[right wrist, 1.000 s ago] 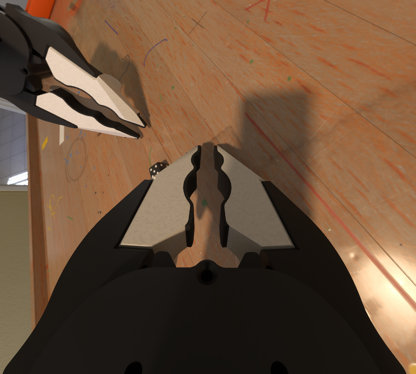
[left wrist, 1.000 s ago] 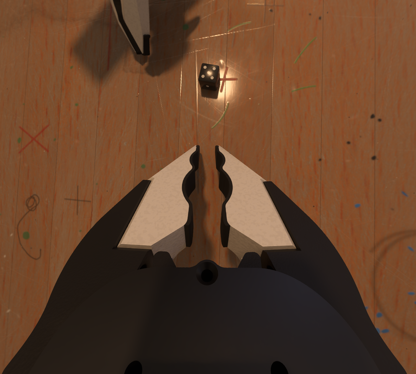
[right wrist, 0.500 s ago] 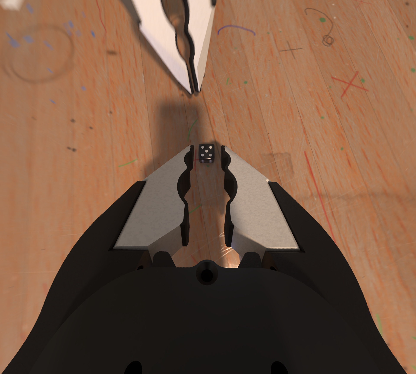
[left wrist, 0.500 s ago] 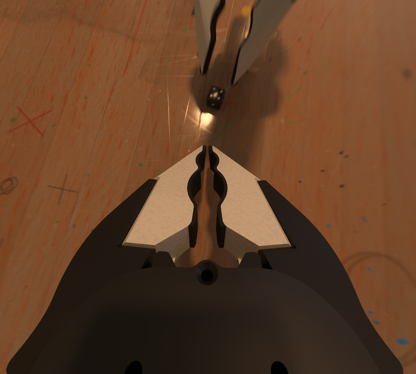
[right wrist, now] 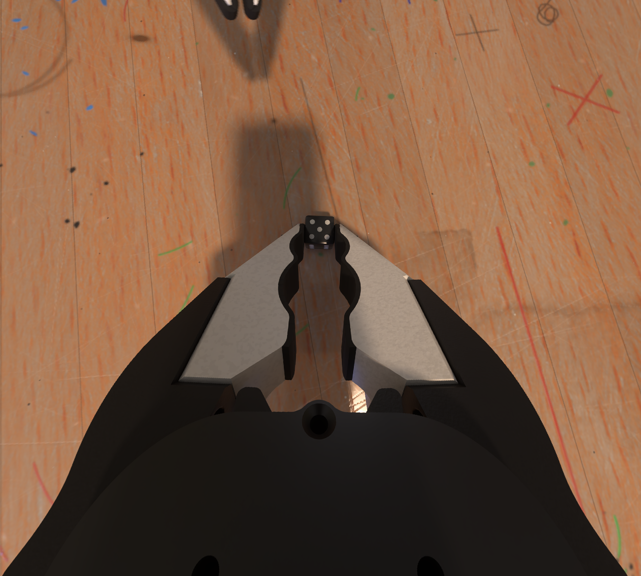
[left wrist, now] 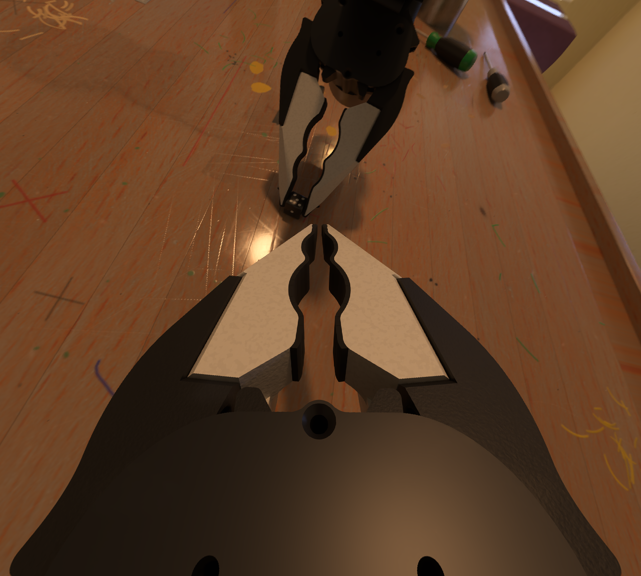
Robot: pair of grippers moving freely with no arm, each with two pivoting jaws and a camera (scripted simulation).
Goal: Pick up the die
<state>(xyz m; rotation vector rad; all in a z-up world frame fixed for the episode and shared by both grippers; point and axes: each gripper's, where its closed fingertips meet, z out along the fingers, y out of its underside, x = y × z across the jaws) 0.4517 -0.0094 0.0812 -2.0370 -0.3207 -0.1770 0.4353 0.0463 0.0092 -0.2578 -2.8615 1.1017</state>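
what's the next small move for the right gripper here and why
Probably a short, straight lift. The right gripper has its fingertips on either side of the die, which seems pinched at the very tips while apparently resting on the table. With so shallow a hold, a slow rise looks safest. The left gripper is nearly shut, empty and close by, so it should stay clear.

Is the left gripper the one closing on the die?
No: the die sits between the right gripper fingertips, while the left gripper hangs nearly shut and empty.
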